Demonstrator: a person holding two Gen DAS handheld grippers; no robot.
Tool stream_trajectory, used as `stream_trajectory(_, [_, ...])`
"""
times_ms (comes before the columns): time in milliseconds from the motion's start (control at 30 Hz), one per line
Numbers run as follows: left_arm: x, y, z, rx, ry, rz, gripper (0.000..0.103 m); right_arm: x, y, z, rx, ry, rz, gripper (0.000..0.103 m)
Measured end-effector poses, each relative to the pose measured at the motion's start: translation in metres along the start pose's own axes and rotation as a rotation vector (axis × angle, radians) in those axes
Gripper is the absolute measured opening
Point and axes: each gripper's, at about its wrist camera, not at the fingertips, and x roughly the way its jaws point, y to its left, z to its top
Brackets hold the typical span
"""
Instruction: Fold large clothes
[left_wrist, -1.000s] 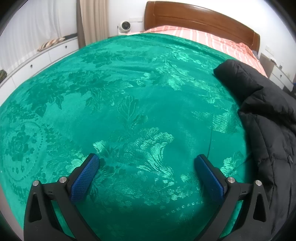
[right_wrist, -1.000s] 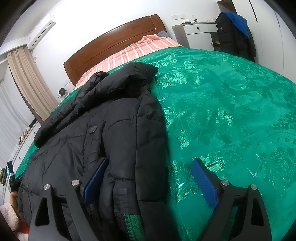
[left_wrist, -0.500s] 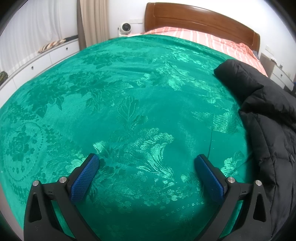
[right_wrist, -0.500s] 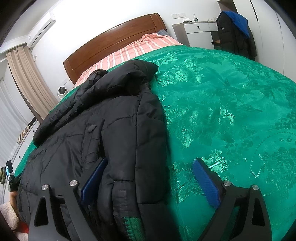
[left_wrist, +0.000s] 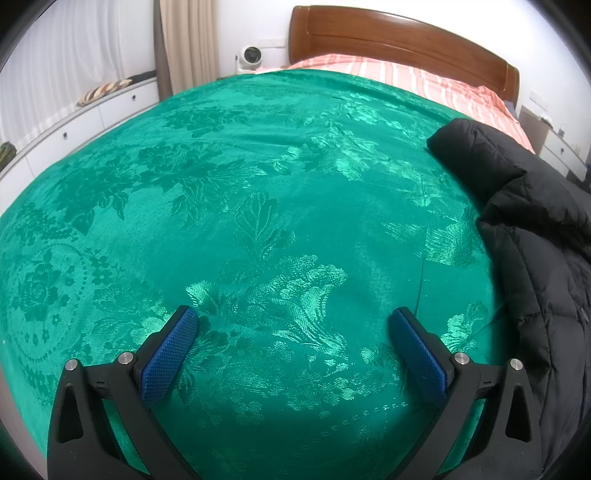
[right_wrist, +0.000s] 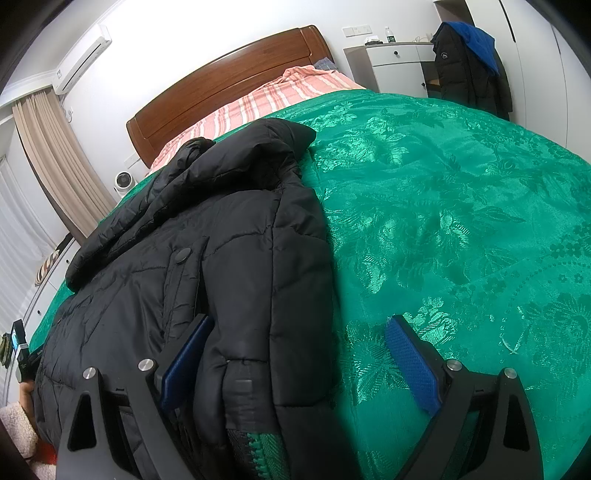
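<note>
— Black, quilted, lying on the green brocade bedspread (right_wrist: 461, 229): the padded jacket (right_wrist: 229, 266), collar toward the far headboard (right_wrist: 221, 85), hem at the near edge of the bed.

— And from the left wrist view?

— Seen only as a dark mass at the right, jacket (left_wrist: 535, 240) resting on the spread (left_wrist: 258, 221), well apart from the left gripper (left_wrist: 293, 347).

— Fingers?

— Spread wide on both. Left gripper empty, poised over bare brocade. Right gripper (right_wrist: 295, 365) straddling the jacket's right front panel near the hem, left blue pad (right_wrist: 184, 362) tucked against a fold of the fabric, right pad (right_wrist: 410, 365) over the bedspread, nothing yet pinched.

— Step in hand?

— Judged an early one: taking hold of the near right edge, ahead of folding that side inward. Green zipper teeth (right_wrist: 258, 454) showing at the bottom, front apparently undone there.

— Called for next?

— Probably closing on the thick padded edge, deep enough not to slip off slick nylon, then lifting leftward across the body. Left gripper likely needed nearer the garment to steady or mirror the fold.
</note>
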Motion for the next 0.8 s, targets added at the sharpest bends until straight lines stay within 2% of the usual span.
stream_trajectory(800, [0.0017,0.0,0.0004,0.0,-0.001,0.0,0.103,0.0002,-0.0001,0.0001,0.0,0.0,0.0,0.093])
